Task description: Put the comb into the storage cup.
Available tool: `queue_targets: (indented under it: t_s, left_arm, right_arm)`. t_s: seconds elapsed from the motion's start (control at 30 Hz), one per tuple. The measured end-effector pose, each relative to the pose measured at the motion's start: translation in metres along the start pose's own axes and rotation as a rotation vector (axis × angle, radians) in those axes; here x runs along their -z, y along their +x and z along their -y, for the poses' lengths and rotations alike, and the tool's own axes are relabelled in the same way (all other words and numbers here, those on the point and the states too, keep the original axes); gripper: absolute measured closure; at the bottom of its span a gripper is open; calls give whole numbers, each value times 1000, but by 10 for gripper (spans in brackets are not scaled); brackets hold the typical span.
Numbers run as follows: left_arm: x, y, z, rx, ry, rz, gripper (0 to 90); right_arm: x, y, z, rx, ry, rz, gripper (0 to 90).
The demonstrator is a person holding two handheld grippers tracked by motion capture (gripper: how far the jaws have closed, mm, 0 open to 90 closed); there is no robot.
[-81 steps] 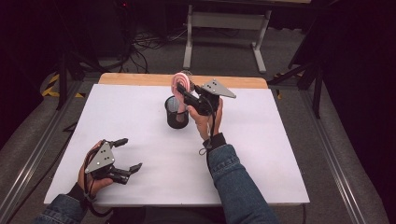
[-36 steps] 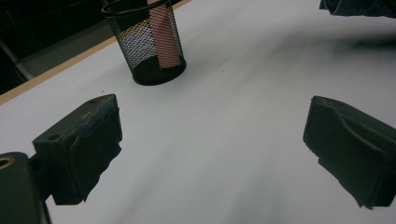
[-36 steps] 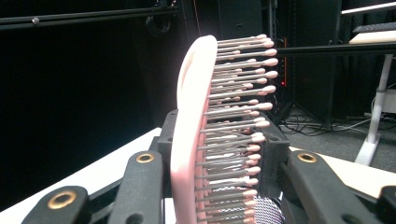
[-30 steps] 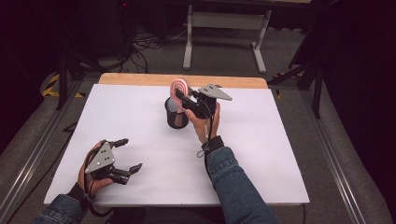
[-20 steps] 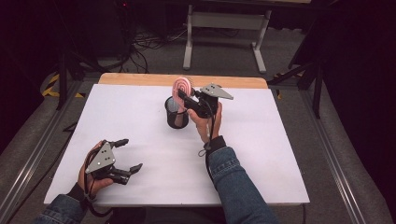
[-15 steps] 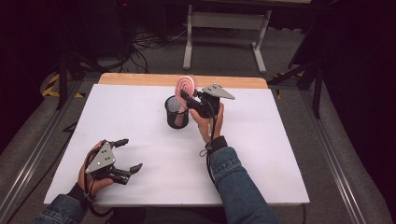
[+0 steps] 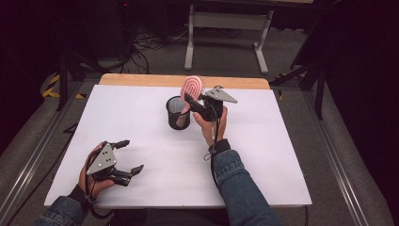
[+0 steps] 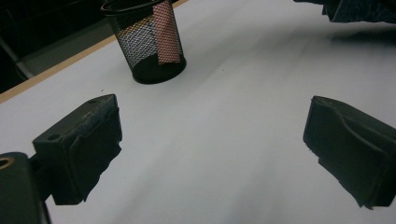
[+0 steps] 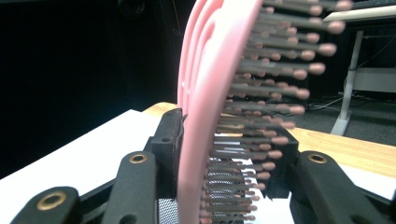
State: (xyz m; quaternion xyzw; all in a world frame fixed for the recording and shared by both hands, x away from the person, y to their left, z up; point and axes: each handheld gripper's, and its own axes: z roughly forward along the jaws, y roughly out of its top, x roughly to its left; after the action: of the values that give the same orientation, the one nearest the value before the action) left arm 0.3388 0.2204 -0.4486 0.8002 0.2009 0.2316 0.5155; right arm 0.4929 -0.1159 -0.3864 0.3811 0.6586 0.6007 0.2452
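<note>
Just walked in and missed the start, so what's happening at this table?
A person works two handheld claws at a white table. The right claw is shut on a pink hairbrush, held upright with its handle down inside a black mesh cup. The left claw rests open near the table's front edge, holding nothing.

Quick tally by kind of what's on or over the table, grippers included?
Grippers: 2, left gripper with jaws apart near the table's near left corner, right gripper clamped on the brush.
Pink hairbrush: 1, handle down in the cup.
Black mesh cup: 1, upright on the white table.
Total: 4.
</note>
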Motion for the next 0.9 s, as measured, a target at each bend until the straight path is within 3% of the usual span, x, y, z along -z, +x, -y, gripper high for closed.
queue_targets:
  t_s: [0.63,0.9]
  left_arm:
    - [-1,-1,0,-1,2,0,56]
    - [-1,-1,0,-3,2,-4,56]
  right_arm:
    - [6,-2,4,20,8,21,531]
    - [12,1,-1,41,-21,23,506]
